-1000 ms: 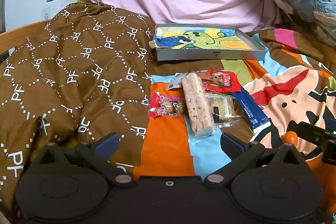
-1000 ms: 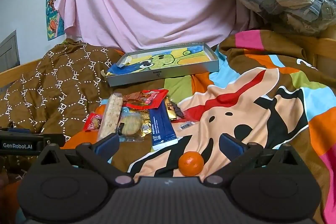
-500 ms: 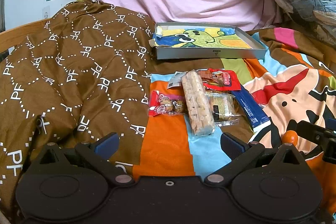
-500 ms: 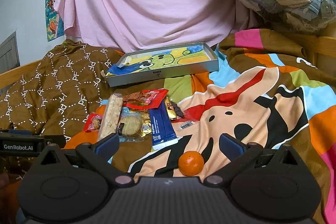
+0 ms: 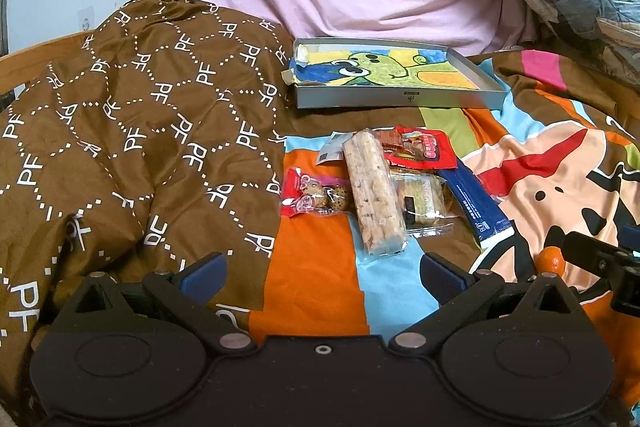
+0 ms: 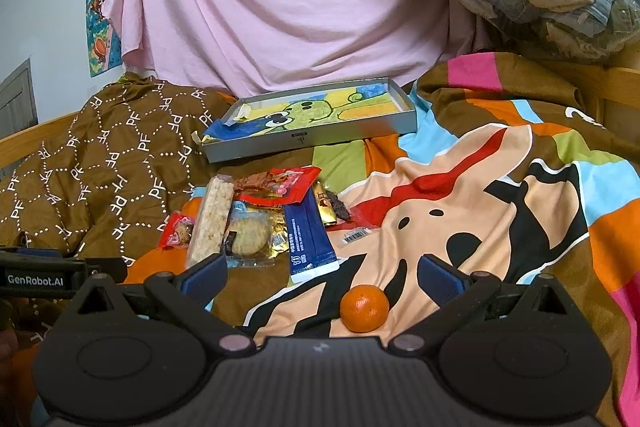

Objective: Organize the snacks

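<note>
**Tangerine sits nearest, inside the right tongs' reach**

The right tongs, spread wide and empty, have the small round orange tangerine at 12 o'clock, just ahead between the fingers. The left tongs, equally wide and empty, face the long clear-wrapped puffed-rice bar, lengthwise toward 12 o'clock. Farthest lies the shallow grey cardboard tray.

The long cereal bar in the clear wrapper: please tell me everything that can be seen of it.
The long cereal bar is a pale beige, puffed-grain block with dark specks, sealed in clear plastic wrap. It lies flat on the colourful bedspread, lengthwise away from the camera, in the snack pile before the grey tray. Its left side touches the red cookie packet; its right side overlaps the wrapped biscuit. Neither gripper touches it.
</note>
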